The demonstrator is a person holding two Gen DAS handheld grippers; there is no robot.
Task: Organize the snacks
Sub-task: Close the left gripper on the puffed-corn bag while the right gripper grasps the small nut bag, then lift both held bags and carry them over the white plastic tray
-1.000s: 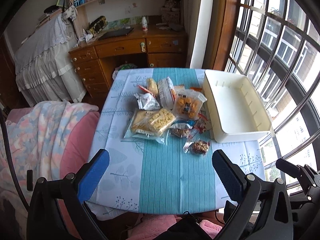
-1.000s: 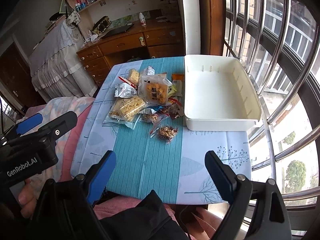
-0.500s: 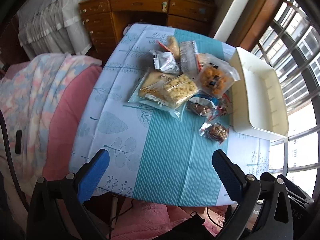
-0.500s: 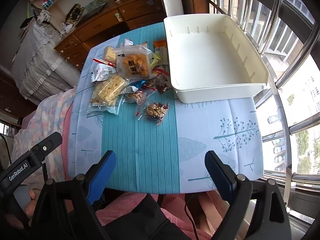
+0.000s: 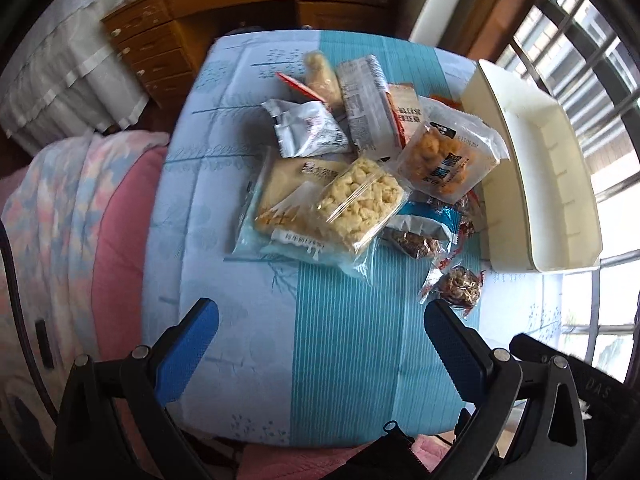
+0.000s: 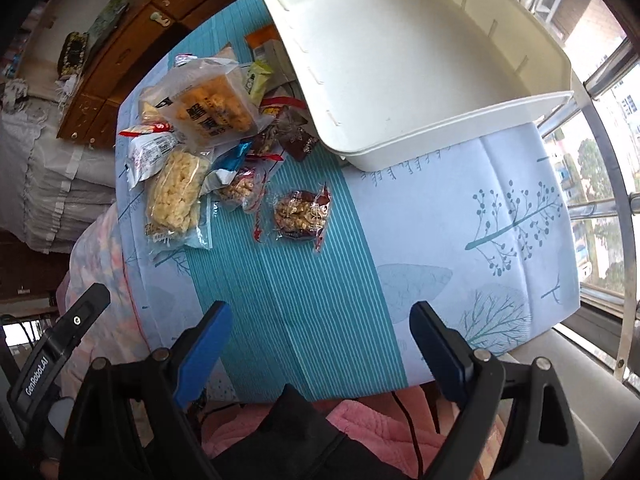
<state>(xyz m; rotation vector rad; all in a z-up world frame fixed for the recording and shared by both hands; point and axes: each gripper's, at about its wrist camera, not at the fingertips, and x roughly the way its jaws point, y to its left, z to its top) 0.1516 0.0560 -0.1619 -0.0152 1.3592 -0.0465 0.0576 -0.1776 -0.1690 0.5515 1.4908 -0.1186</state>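
Snacks (image 6: pixel 200 132) beside tray (image 6: pixel 440 128), tray empty

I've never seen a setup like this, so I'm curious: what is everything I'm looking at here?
white bin: one, empty, far right part of the table
tablecloth: one, pale blue with a teal striped band, covering the table
puffed-rice bar packet: one, clear wrap, pale yellow, middle of the pile
orange snack bag: one, clear, beside the bin
silver packet: one, left side of the pile
nut packet: one, brown in clear red-edged wrap, lying apart, nearest the tongs
wooden desk: one, brown, beyond the table
window bars: grey, right
left tongs: blue pads, open, empty
right tongs: blue pads, open, empty
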